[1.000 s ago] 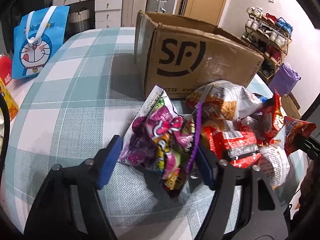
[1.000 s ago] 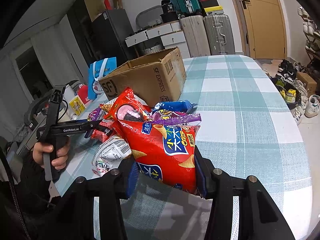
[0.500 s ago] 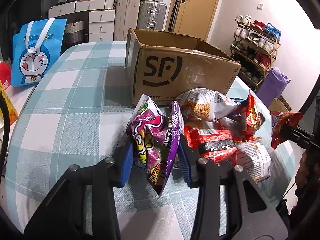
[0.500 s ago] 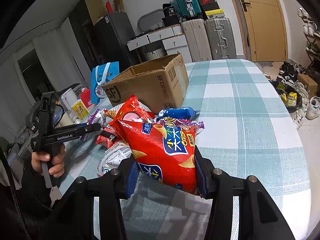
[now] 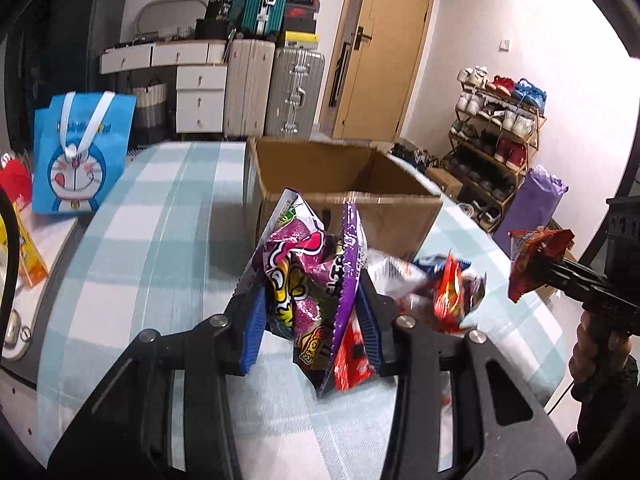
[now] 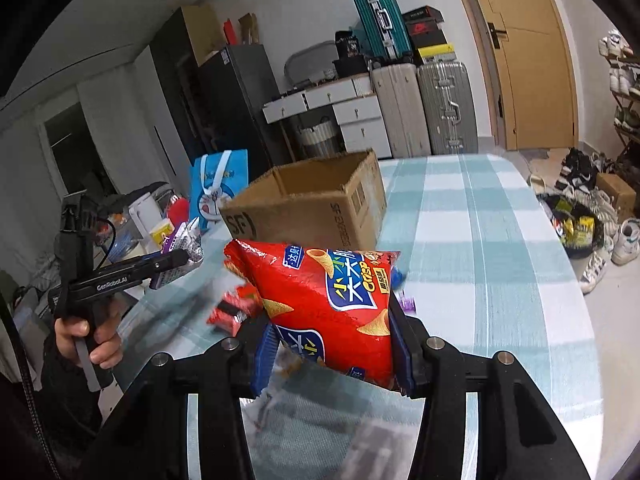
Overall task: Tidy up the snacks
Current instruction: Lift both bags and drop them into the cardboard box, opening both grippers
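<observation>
— Snacks are being held in both grippers, is that so?

— Yes; a purple snack bag (image 5: pixel 316 280) is being clamped between the blue pads of the left gripper (image 5: pixel 310 326), raised above the checked tablecloth (image 5: pixel 160 240); a red crisp bag (image 6: pixel 332 304) is being pinched by the right gripper (image 6: pixel 334 356), also lifted off the table.

— Where is the cardboard box being seen?

— An open SF cardboard box (image 5: pixel 348 184) is being shown just behind the purple bag, standing on the cloth; loose snack packets (image 5: pixel 448 292) are being left in a blurred heap beside it.

— Is anything else being shown?

— A blue Doraemon bag (image 5: pixel 80 160) is being seen at the table's far left edge; suitcases (image 5: pixel 276 88) and a shoe rack (image 5: pixel 496 136) are being seen against the walls.
</observation>
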The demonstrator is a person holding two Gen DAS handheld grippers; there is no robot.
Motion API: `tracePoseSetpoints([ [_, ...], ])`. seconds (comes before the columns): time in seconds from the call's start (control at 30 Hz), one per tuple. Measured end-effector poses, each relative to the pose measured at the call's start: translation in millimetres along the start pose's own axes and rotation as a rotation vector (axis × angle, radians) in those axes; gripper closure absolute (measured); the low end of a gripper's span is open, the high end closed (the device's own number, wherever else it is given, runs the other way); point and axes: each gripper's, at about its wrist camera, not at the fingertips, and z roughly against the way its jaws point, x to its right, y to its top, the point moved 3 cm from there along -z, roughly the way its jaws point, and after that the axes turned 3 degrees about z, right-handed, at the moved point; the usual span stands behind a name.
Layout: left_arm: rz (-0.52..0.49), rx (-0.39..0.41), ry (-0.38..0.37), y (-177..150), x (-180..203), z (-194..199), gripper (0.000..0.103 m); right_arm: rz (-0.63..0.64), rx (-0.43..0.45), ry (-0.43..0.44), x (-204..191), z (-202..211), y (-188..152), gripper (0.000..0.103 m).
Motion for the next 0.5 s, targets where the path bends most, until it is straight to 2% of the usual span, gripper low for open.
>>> tracePoseSetpoints([
  [0.2, -0.014, 0.038, 0.011, 29.2, 9.1, -2.0, 0.065, 0.022, 0.034, 0.003, -9.1, -12.1, 33.6, 0.055],
  [0.5, -0.025, 0.049, 0.039, 66.4, 17.1, -30.0, 0.065, 0.004, 0.043, 0.022, -14.0, -47.3, 85.3, 0.055],
])
